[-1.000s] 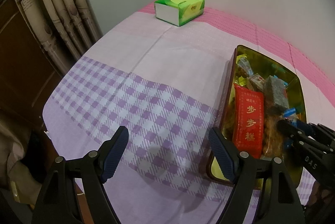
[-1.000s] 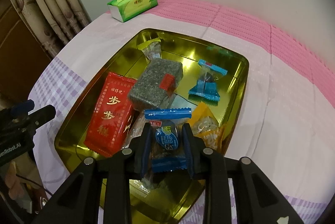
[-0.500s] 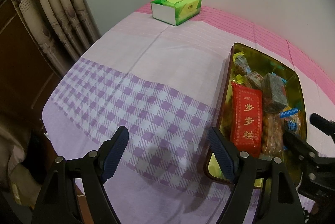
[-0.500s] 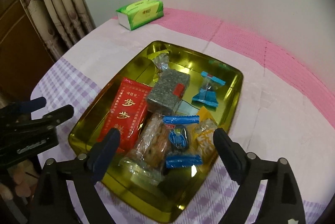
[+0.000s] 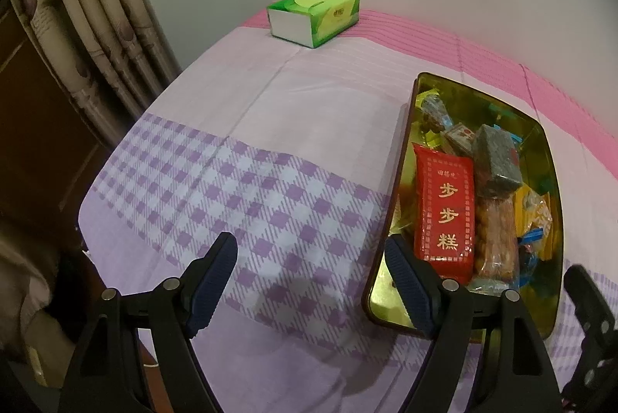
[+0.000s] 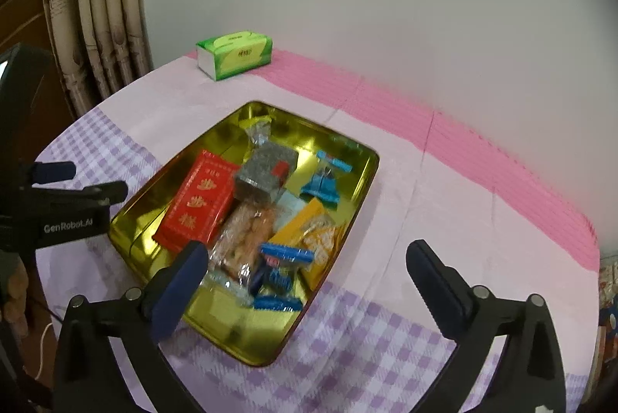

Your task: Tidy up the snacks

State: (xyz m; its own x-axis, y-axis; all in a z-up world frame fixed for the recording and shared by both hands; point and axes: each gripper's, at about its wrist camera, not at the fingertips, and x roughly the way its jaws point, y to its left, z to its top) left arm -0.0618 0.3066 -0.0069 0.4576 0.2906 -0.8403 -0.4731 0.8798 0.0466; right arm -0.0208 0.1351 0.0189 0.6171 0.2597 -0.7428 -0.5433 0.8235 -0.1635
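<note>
A gold tray [image 6: 228, 135] on the cloth-covered table holds a red packet [image 6: 197, 196], a grey block [image 6: 266, 169], a clear bag of brittle [image 6: 247, 235], a yellow packet [image 6: 305, 223] and small blue candies. A blue-wrapped candy [image 6: 280, 276] lies loose at the tray's near end. My right gripper [image 6: 307, 258] hovers above that end, its jaws opening wide with nothing held. My left gripper [image 5: 309, 250] stands open and empty over the checked cloth, just left of the tray [image 5: 463, 94]. The red packet [image 5: 444, 208] lies close to its right finger.
A green tissue box [image 5: 314, 15] sits at the table's far edge by the wall. Curtains [image 5: 96, 26] hang at the left, past the table's edge. Bare pink and purple cloth [image 6: 444, 220] lies right of the tray.
My right gripper let go of the blue-wrapped candy, opened wide and drew up and back. The candy now lies in the tray. The left gripper has stayed put.
</note>
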